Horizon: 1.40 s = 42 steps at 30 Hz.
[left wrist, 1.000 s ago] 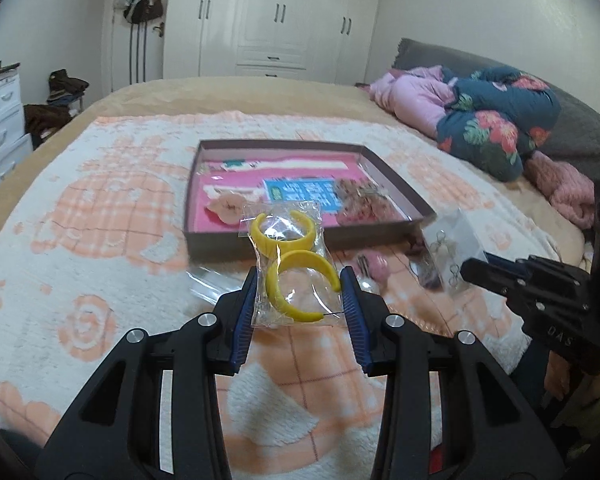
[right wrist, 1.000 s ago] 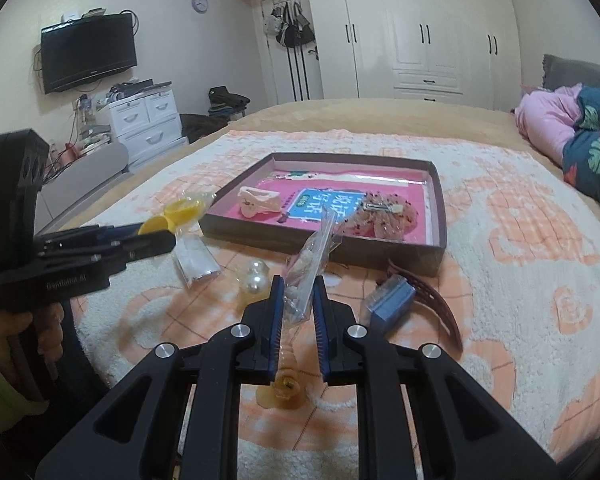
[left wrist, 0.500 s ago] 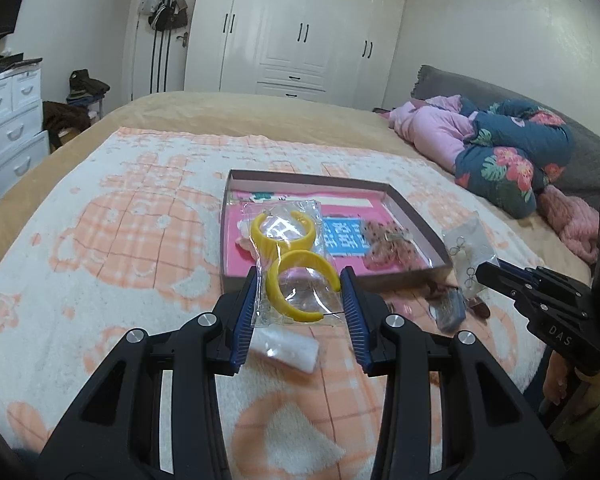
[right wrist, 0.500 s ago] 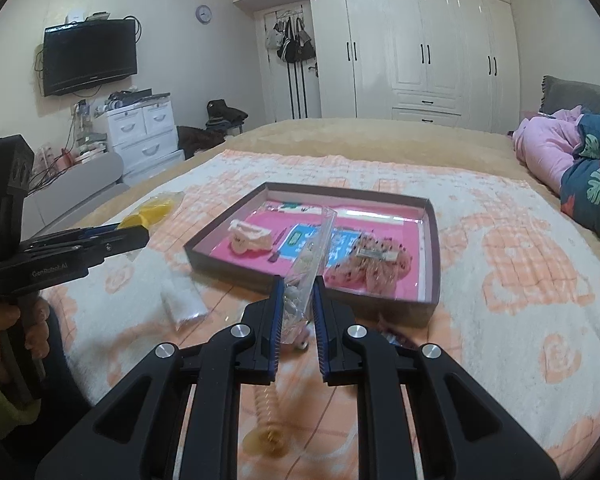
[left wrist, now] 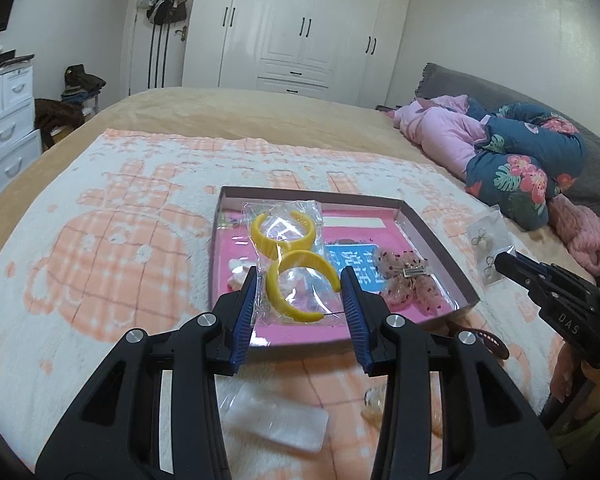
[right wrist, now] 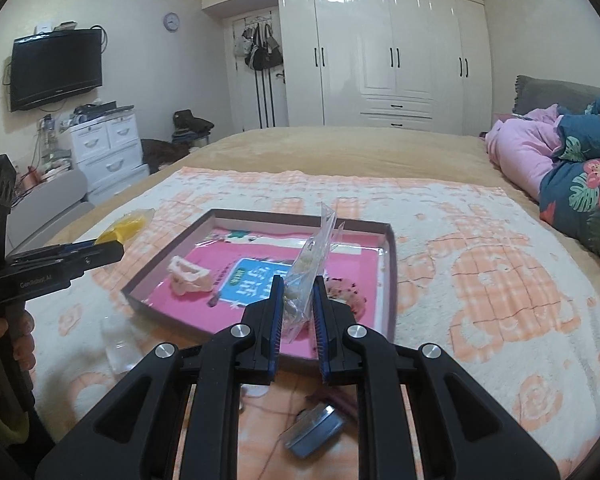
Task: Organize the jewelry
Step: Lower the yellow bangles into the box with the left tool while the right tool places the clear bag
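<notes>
Left wrist view shows the left gripper [left wrist: 300, 292] carrying a clear bag of yellow hoops [left wrist: 290, 264] above the near half of the pink-lined tray [left wrist: 436, 244] on the blanket [left wrist: 100, 248]. To set it down well, the bag wants lowering flat onto a bare patch of lining before release, clear of the blue card [left wrist: 352, 264] and the spotted hair tie [left wrist: 404, 280]. The jaws stand moderately wide, pinching the bag by its two side edges (a slippery film, so a low drop is advisable). The right gripper [right wrist: 296, 300] has its jaws nearly together, clamped on a small packet [right wrist: 312, 256] standing upright over the tray; its contents appear to be earrings, though the film blurs them. A white hair claw [right wrist: 188, 276] lies in the tray's left part.
</notes>
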### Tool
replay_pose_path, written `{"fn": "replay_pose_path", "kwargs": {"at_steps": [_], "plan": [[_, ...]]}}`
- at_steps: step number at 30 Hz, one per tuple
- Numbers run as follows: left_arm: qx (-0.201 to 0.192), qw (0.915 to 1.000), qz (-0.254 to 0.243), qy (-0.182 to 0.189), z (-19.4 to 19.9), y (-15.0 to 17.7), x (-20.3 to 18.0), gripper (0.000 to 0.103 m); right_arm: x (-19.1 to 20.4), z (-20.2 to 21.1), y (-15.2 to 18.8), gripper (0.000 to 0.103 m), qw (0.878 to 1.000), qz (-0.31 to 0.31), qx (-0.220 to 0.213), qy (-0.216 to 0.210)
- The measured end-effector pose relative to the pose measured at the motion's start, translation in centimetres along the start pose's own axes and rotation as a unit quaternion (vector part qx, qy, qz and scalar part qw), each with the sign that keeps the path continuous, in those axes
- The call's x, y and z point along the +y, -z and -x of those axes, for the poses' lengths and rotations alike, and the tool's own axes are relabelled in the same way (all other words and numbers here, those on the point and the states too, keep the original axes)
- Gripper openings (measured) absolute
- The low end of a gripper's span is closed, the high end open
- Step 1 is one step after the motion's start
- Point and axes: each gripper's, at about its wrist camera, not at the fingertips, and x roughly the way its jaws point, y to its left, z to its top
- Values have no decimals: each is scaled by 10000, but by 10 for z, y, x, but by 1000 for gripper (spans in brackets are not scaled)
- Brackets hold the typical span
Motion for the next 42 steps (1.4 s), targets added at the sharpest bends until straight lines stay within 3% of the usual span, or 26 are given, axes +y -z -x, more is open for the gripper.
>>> {"fn": "replay_pose_path", "kwargs": {"at_steps": [14,27,42], "plan": [[190,9991,-302,238,-50,-10,-28,32,-27,-29,-3,15,9990,-170,130,382],[545,9971,-355,405,-86,3,-35,33,-39,-53,5,15,9977,-211,358,530],[784,9946,-461,493,-99,14,-39,37,-42,-76,20,15,9956,-279,699,567]]}}
